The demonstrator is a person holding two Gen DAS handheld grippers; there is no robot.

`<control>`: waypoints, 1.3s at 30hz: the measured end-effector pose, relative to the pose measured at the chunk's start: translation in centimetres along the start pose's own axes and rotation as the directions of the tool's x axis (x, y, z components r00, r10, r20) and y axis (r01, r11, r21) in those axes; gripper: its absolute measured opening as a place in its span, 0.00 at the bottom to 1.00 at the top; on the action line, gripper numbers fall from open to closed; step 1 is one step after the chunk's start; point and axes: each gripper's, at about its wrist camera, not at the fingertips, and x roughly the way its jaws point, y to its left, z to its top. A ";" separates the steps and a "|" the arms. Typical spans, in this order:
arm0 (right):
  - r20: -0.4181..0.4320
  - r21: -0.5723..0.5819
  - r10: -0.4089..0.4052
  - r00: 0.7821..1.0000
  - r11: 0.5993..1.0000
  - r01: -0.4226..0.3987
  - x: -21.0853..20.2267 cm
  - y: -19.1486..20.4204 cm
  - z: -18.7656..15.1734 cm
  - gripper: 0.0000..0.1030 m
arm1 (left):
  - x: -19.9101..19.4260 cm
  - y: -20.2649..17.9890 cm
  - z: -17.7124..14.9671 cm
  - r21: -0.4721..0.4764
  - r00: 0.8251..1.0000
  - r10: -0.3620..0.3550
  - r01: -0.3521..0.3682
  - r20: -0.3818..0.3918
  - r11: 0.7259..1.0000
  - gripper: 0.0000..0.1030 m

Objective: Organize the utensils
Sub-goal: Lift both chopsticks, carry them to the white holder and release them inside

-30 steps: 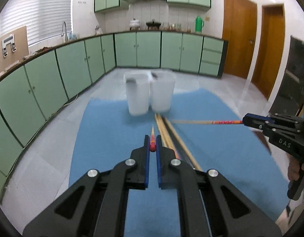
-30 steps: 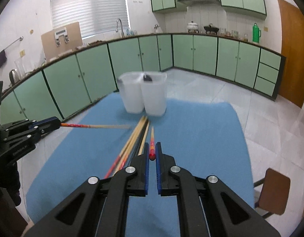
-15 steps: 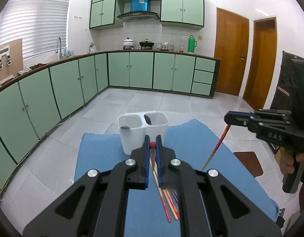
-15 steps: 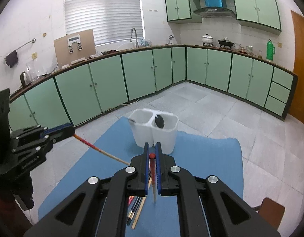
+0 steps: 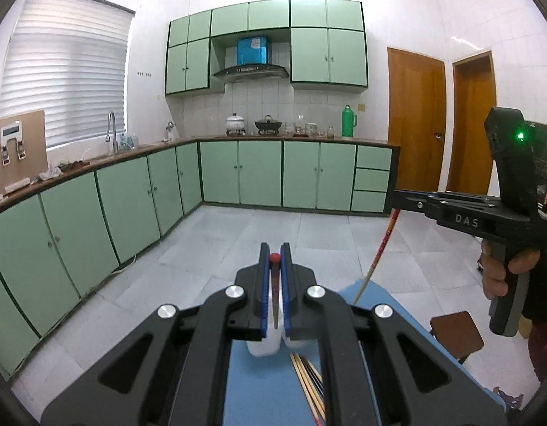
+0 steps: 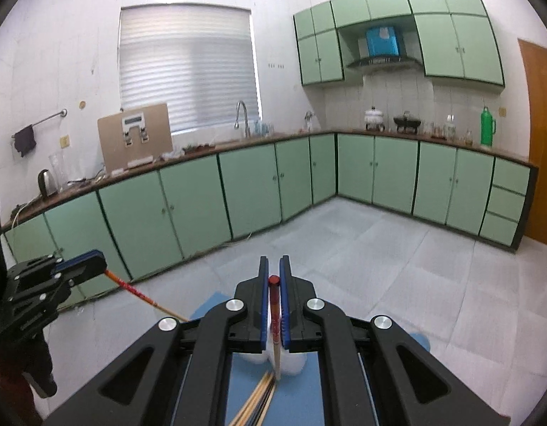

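Note:
My left gripper (image 5: 274, 259) is shut on a red-topped chopstick (image 5: 274, 291) that hangs down over the white two-part utensil holder (image 5: 262, 346), mostly hidden behind the jaws. My right gripper (image 6: 274, 280) is shut on a second red-topped chopstick (image 6: 275, 330) that hangs down over the same holder (image 6: 294, 364). The right gripper shows in the left wrist view (image 5: 397, 197) with its chopstick (image 5: 378, 252). The left gripper shows in the right wrist view (image 6: 99, 266) with its chopstick (image 6: 142, 296). Several chopsticks (image 5: 308, 387) lie on the blue mat (image 5: 259, 390).
The loose chopsticks (image 6: 255, 401) lie on the mat (image 6: 301, 397) just before the holder. Green cabinets (image 5: 131, 198) line the room beyond a grey tiled floor (image 5: 308, 238). A brown stool (image 5: 456, 333) stands to the right of the mat.
Both grippers have lifted their chopsticks off the mat and tilted up. The chopsticks went from lying flat to hanging tip-down above the holder, which has dropped below the jaws.

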 end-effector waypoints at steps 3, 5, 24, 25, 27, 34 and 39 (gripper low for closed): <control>0.025 0.003 -0.005 1.000 1.000 0.005 2.0 -0.1 1.2 0.06 | 1.8 0.2 1.0 0.007 1.000 0.011 -0.011 0.016 1.000 0.05; 0.032 0.002 -0.018 0.999 1.000 0.018 3.6 -0.2 1.5 0.06 | 3.3 0.3 1.3 0.002 1.000 0.003 -0.003 0.008 1.000 0.05; -0.100 0.038 -0.056 0.993 0.997 0.060 11.0 -3.1 -4.1 0.30 | 14.7 3.6 -4.6 -0.082 0.977 -0.001 -0.017 -0.214 0.996 0.30; -0.092 0.046 -0.060 0.994 0.997 0.065 10.3 -3.3 -4.4 0.34 | 14.3 3.7 -4.7 -0.082 0.978 0.001 -0.019 -0.207 0.996 0.34; -0.080 0.058 -0.077 0.994 0.995 0.082 8.8 -3.7 -5.0 0.43 | 13.1 3.6 -4.9 -0.070 0.982 0.007 -0.021 -0.189 0.997 0.40; -0.058 0.078 -0.125 0.991 0.989 0.129 3.3 -3.5 -9.5 0.71 | 7.6 2.6 -7.9 -0.064 0.987 0.034 -0.045 -0.157 0.997 0.60; -0.120 0.116 -0.127 0.985 0.983 0.141 0.3 -2.3 -15.6 0.76 | 4.6 1.7 -12.7 -0.095 0.979 0.027 -0.047 -0.202 0.994 0.65</control>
